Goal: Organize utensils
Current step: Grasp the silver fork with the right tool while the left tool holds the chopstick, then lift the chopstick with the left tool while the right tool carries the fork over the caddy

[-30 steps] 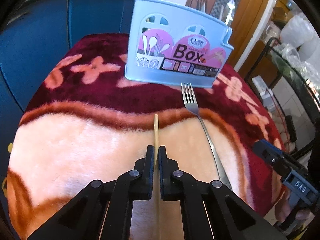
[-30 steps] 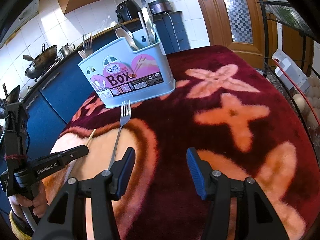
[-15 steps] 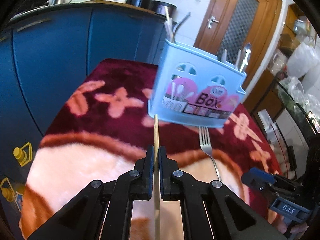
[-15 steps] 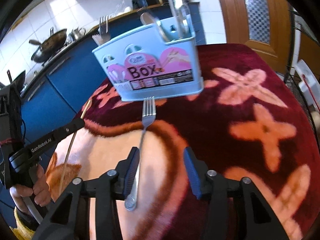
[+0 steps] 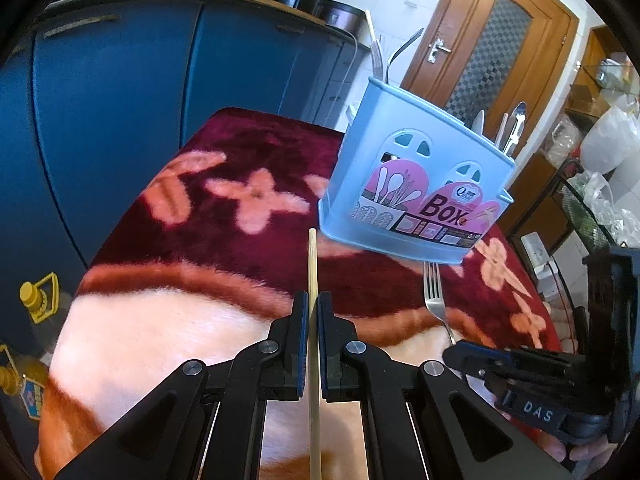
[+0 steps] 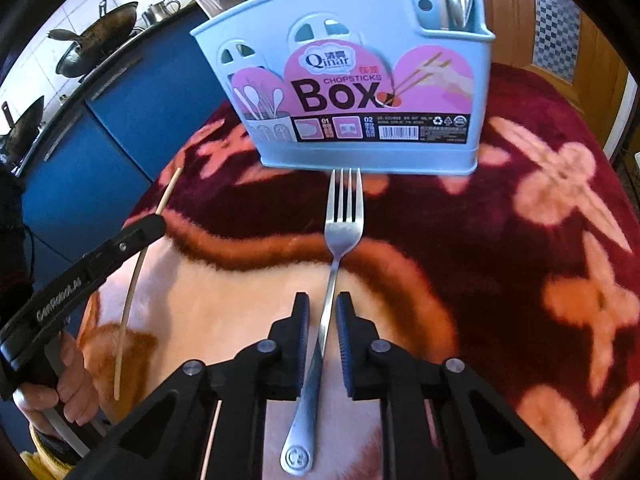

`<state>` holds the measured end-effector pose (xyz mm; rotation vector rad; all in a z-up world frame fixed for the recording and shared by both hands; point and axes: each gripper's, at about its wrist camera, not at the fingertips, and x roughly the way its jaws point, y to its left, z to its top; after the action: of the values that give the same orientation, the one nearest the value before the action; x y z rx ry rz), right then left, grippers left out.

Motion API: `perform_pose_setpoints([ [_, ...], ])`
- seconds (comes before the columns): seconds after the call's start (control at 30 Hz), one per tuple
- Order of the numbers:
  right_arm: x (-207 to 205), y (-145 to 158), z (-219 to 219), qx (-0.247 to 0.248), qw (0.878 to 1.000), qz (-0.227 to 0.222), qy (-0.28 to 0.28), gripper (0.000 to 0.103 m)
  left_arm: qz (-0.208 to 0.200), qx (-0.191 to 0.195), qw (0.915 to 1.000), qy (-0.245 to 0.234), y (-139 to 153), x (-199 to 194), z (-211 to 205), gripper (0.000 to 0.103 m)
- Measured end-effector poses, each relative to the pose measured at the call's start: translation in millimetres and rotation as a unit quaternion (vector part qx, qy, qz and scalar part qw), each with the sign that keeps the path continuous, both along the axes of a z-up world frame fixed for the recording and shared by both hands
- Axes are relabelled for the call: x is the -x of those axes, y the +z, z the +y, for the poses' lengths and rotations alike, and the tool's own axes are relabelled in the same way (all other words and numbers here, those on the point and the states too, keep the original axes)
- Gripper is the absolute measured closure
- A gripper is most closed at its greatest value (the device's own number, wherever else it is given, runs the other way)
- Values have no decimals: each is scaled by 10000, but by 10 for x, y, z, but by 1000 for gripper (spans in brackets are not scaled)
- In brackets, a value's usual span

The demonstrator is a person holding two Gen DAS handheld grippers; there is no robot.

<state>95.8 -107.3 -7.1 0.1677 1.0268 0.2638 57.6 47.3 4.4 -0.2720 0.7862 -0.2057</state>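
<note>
A light blue utensil box [image 6: 440, 156] [image 5: 352, 160] stands at the far side of the red and peach floral cloth [image 6: 500, 240], with spoons and forks upright in it. A steel fork [image 6: 344, 224] [image 5: 434, 300] lies on the cloth, tines toward the box. My right gripper [image 6: 322, 308] [image 5: 456, 356] straddles the fork's handle. Its jaws are closing, and a thin gap still shows on each side of the handle. My left gripper [image 5: 313, 308] [image 6: 152, 222] is shut on a wooden chopstick [image 5: 312, 256] [image 6: 132, 280], held above the cloth left of the fork. A second stick [image 6: 210, 440] lies beneath the right gripper.
Blue kitchen cabinets [image 5: 120, 120] run close behind and left of the table. Woks [image 6: 96, 40] sit on the counter. A wooden door [image 5: 492, 48] and a wire rack with plastic bags [image 5: 600, 184] stand to the right. A yellow bottle [image 5: 36, 300] stands low on the left.
My right gripper has slid left over the fork and its jaws have narrowed around the handle. My left gripper has shifted with the chopstick, so the box now sits further right in its view.
</note>
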Motion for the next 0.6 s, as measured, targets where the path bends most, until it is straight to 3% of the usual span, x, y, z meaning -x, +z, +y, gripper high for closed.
perform_pose_setpoints([
  [0.33, -241, -47, 24, 32, 9989, 444, 144, 87, 217, -93, 9997, -69, -103, -87, -45, 99],
  [0.6, -220, -46, -140, -373, 9988, 315, 43, 96, 239, -10, 9996, -125, -103, -82, -79, 99],
])
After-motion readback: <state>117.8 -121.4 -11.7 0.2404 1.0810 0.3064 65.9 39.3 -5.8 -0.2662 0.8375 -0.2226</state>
